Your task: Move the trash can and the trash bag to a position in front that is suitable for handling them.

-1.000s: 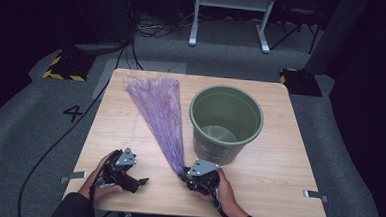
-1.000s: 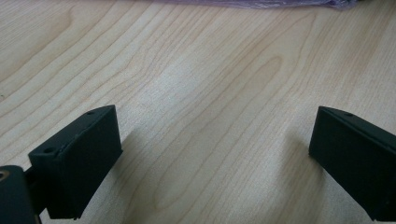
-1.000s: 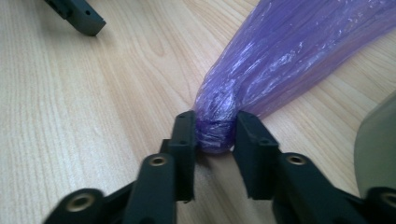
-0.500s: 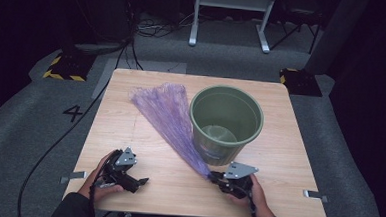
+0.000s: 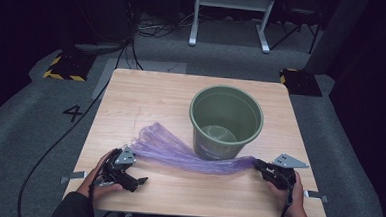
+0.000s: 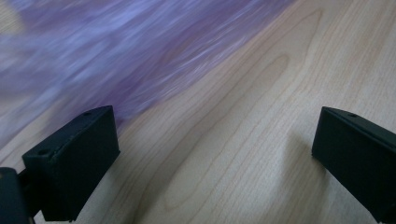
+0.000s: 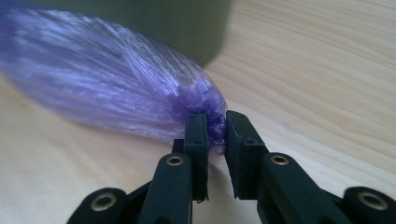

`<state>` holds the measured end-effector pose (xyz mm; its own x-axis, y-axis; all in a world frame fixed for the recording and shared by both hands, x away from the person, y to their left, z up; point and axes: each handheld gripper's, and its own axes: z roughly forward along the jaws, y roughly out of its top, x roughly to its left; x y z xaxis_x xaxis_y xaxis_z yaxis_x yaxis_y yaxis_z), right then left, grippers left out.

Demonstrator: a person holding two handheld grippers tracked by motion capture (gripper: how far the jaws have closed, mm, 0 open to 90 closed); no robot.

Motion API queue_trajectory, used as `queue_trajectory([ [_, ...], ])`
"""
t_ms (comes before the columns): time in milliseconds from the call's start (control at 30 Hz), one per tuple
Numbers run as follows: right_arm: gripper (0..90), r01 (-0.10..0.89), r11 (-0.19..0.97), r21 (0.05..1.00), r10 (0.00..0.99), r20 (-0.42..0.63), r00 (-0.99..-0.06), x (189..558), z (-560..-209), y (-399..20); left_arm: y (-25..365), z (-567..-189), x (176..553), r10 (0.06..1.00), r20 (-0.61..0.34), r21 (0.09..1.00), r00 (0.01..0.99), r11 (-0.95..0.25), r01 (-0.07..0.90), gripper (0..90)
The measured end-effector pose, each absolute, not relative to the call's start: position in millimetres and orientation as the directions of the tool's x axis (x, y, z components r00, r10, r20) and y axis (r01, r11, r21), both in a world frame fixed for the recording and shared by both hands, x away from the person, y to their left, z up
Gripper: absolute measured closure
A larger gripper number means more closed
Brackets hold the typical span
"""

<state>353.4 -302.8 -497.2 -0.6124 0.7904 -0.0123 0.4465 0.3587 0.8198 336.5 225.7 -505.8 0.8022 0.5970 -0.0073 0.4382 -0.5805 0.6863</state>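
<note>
— Where is the left gripper [image 5: 136, 178]?

— Low at the near left, held in the person's left hand [image 5: 98, 178], forearm coming in from the bottom edge. In the left gripper view its two black jaws stand wide apart with nothing between them.

— And the right gripper [image 5: 257, 165]?

— At the near right, in the right hand [image 5: 287, 192], pointing left across the person's front. Its jaws have just been closing; in the right gripper view they stand nearly together, pinching a gathered bunch of what it holds.
</note>
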Motion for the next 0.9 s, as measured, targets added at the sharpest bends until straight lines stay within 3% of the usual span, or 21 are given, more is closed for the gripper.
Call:
queue_trajectory([
  [467,74.6,0.483,0.302,0.822,0.866,-0.024,-0.5,379.8,-498.9,-330.5,252.0,-506.0,338.9,0.606,-0.009,0.686,0.795,-0.574,0.446,0.2],
  [667,63.0,0.495,0.276,0.824,0.884,-0.015,-0.468,388.5,-498.7,-329.5,251.6,-506.0,342.1,0.609,-0.01,0.686,0.793,-0.573,0.449,0.0],
  [800,45.1,0.476,0.25,0.843,0.89,-0.006,-0.456,380.4,-490.9,-328.4,251.6,-505.9,342.0,0.609,-0.008,0.685,0.793,-0.574,0.448,0.1],
  [900,42.1,0.468,0.234,0.852,0.899,-0.006,-0.437,375.2,-486.7,-330.6,252.4,-505.9,341.0,0.611,-0.005,0.686,0.792,-0.574,0.448,0.4],
])
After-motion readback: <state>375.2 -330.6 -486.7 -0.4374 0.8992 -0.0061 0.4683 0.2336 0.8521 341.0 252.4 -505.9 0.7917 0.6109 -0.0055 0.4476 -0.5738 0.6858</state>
